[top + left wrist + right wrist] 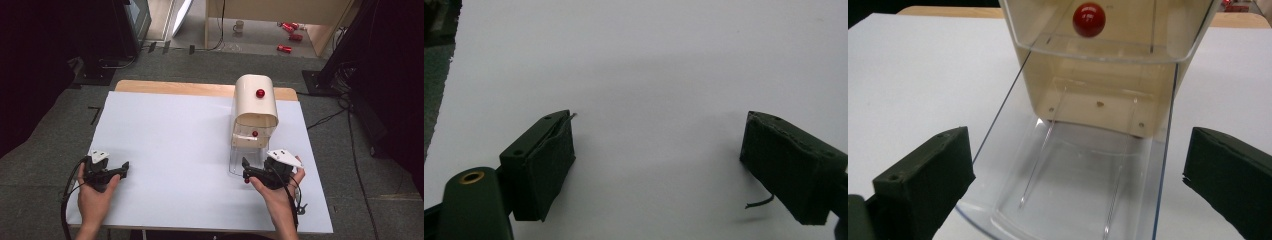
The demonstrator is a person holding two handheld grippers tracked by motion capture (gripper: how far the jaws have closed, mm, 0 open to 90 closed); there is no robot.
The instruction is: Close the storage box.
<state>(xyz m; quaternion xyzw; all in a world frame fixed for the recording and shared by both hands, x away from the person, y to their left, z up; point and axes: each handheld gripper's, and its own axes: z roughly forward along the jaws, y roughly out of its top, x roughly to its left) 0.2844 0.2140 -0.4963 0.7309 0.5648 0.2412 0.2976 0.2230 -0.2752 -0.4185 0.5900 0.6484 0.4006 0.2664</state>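
1. Right gripper (248,172): held in the person's right hand (280,192), its jaws stand wide apart with nothing pressed between the pads. No earlier state is implied; the pads touch nothing.
2. Clear drawer (1083,190): a transparent plastic tray pulled out of the container, lying directly ahead of the right gripper; in the right gripper view its near rim sits between the two jaws, apart from both.
3. Cream container (256,105): a rounded box standing on the table beyond the drawer, straight ahead of the right gripper.
4. Red knob (1089,20): a round red knob on the clear front panel, above and beyond the drawer as seen from the right gripper. A second red knob (260,93) sits on the container's upper face.
5. Left gripper (125,169): held in the left hand (95,192), well apart from the container; jaws wide open over the bare white table surface (649,60).
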